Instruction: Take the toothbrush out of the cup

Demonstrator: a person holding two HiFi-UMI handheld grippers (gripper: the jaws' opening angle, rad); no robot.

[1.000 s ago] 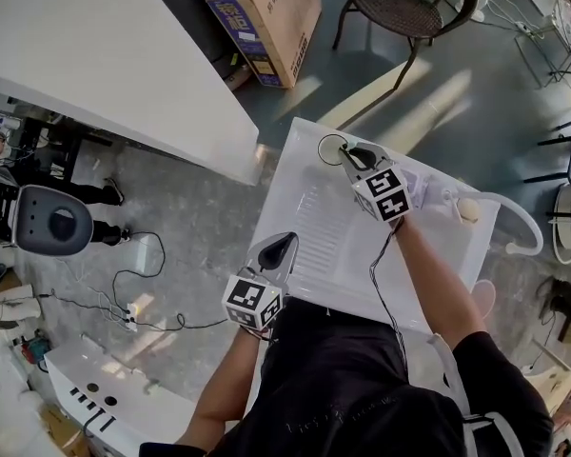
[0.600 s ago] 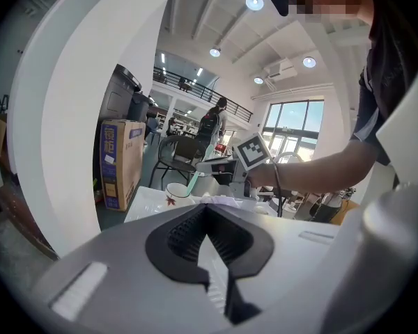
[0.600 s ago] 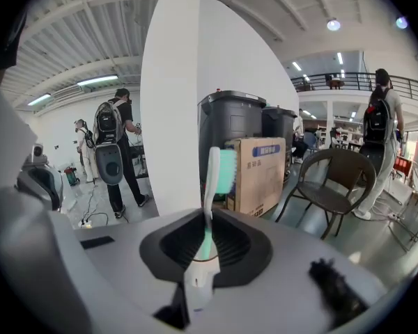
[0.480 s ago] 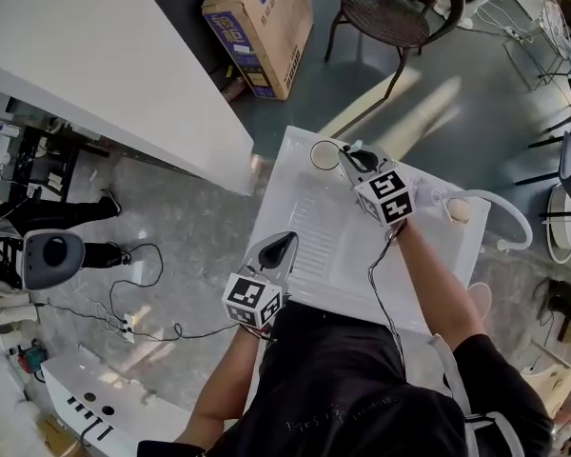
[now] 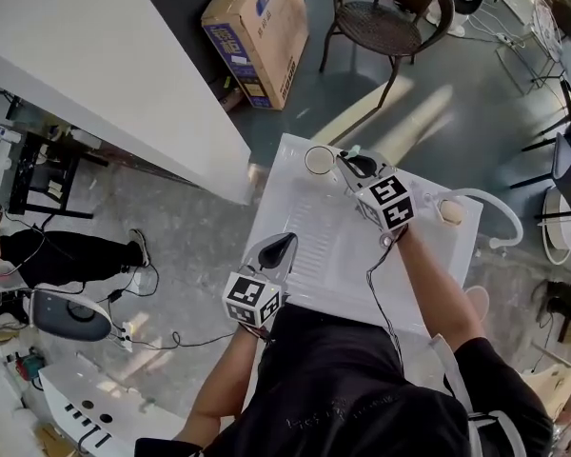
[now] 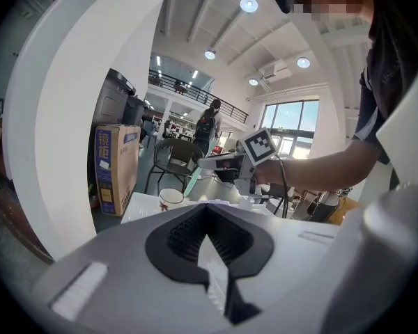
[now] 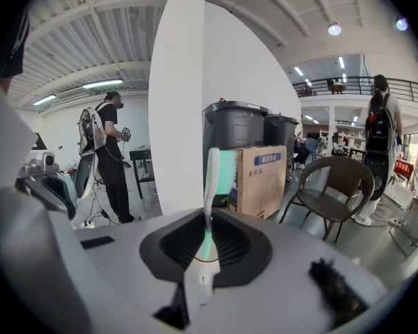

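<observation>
White worktop point(image 5: 295, 208): your right gripper point(image 5: 349, 162) is clamping toothbrush point(image 7: 210, 172) beside cup point(image 5: 320, 160); left gripper point(image 5: 282, 244) idling closed, empty; narrow pinch risking slippage.

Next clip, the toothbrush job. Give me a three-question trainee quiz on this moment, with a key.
1. True or false: the white-and-green plastic toothbrush is clamped in the right tool.
2. Seen from the head view, what stands in the round white cup?
3. The left tool holds: A) the cup B) the toothbrush C) nothing.
Key: 1 true. 2 nothing; it looks empty. 3 C; its jaws are together.
</observation>
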